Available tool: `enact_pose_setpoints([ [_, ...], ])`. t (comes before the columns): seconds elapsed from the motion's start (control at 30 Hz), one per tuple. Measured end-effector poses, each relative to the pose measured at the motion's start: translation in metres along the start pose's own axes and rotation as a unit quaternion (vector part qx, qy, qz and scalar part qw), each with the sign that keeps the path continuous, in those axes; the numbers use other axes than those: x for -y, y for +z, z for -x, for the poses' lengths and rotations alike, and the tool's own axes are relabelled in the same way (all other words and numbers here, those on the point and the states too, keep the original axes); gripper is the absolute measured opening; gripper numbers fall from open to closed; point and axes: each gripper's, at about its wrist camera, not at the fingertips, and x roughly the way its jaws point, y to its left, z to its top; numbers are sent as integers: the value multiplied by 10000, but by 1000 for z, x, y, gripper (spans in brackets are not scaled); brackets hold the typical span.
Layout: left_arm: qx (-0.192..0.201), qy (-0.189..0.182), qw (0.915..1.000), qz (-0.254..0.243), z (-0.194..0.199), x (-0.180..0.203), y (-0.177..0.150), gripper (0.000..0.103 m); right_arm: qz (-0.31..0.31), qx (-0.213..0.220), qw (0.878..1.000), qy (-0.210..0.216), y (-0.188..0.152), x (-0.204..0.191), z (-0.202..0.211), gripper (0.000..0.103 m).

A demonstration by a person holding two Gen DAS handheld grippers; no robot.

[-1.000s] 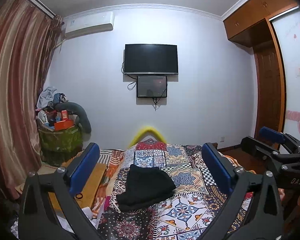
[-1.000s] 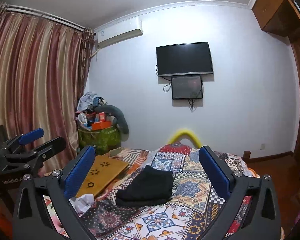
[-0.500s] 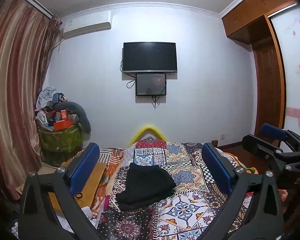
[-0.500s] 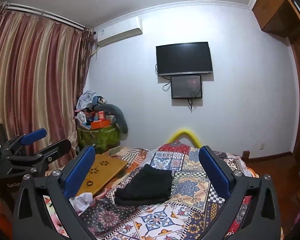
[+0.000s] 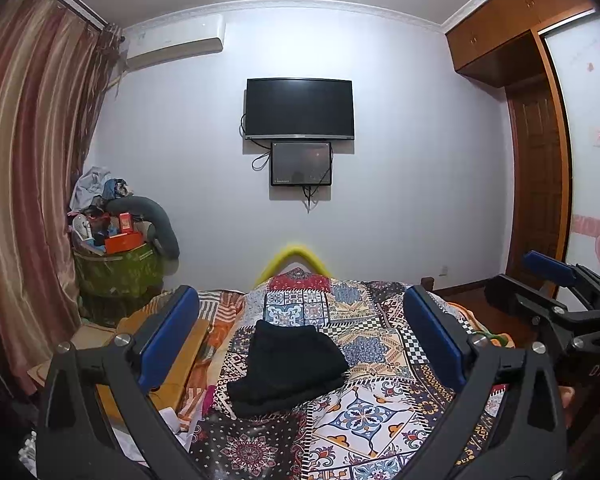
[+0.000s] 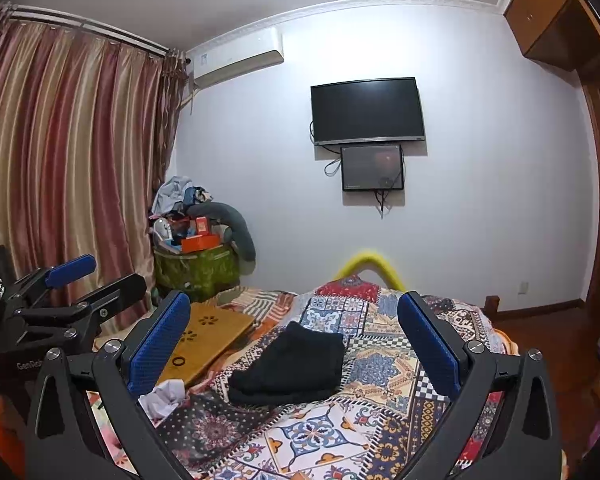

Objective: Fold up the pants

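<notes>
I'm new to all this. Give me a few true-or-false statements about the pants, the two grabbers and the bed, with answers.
1. The black pants lie folded on the patchwork bedspread. True.
2. The left gripper is clamped on the pants. False: its jaws are wide apart, holding nothing.
3. The right gripper is open and empty. True.
4. The pants hang off the foot of the bed. False: they rest flat on top of the bedspread.
5. A wooden board lies left of the pants. True.

- Your left gripper [image 5: 300,332]: black angular frame, blue ribbed pads [image 5: 168,336], silver screws.
- Your right gripper [image 6: 294,340]: same build; side lettering "DAS".
</notes>
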Motion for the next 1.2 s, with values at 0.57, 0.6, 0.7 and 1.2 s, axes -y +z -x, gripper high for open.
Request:
enact_pose_setpoints([
  [0.57, -31, -94, 9999, -78, -3, 6, -2, 103, -122, -46, 9999, -75, -1, 3, 1, 103],
  [0.6, -24, -94, 9999, -84, -2, 6, -2, 103, -122, -46, 9999, -82, -2, 3, 1, 103],
  [0.7, -25, -131, 9999, -85, -1, 5, -3, 103, -139, -54, 9998, -104, -2, 3, 1, 103],
  [1.2, -46, -170, 9998, 17, -3, 0, -4, 103, -197, -64, 9997, -111, -4, 3, 2, 103],
])
